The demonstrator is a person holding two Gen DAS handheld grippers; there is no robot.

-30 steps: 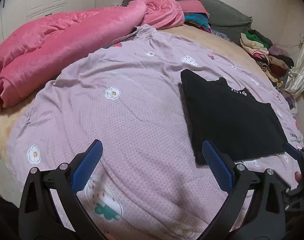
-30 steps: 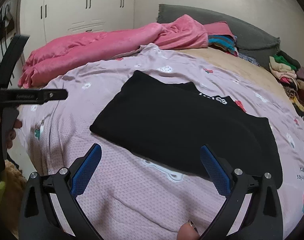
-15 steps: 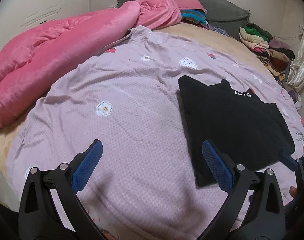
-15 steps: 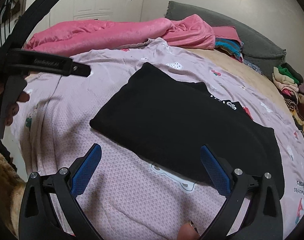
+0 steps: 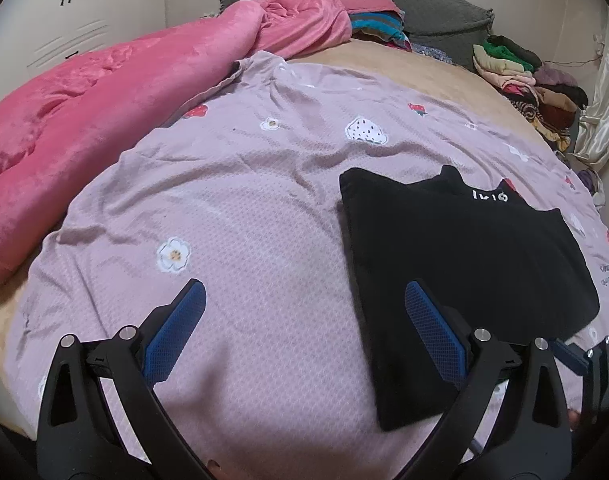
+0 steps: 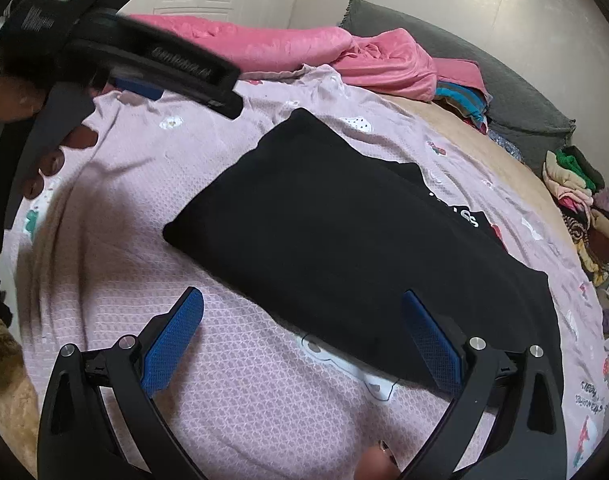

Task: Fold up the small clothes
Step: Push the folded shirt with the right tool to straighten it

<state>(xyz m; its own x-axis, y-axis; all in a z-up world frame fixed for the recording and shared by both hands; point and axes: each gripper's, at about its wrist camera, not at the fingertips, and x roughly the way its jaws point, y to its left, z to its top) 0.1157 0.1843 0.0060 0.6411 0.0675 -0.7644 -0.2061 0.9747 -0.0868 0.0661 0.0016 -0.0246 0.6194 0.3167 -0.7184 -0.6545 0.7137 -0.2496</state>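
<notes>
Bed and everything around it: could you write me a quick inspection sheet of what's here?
Surface: lilac printed sheet, wrinkled, over the bed.
Job's things: black garment, partly folded, lying flat.
Clutter: pink blanket bunched along the far side; clothes pile at the far corner.
Grippers: left gripper and right gripper both open, holding nothing.
Cables: nothing seen.
Surroundings: white wardrobe, grey headboard.

The folded garment (image 5: 464,256) lies flat on the sheet (image 5: 232,216), ahead and to the right of your left gripper (image 5: 304,320); the rumpled blanket (image 5: 104,92) runs along the sheet's far left edge; a pile of clothes (image 5: 520,76) sits well behind, at the far right.
</notes>
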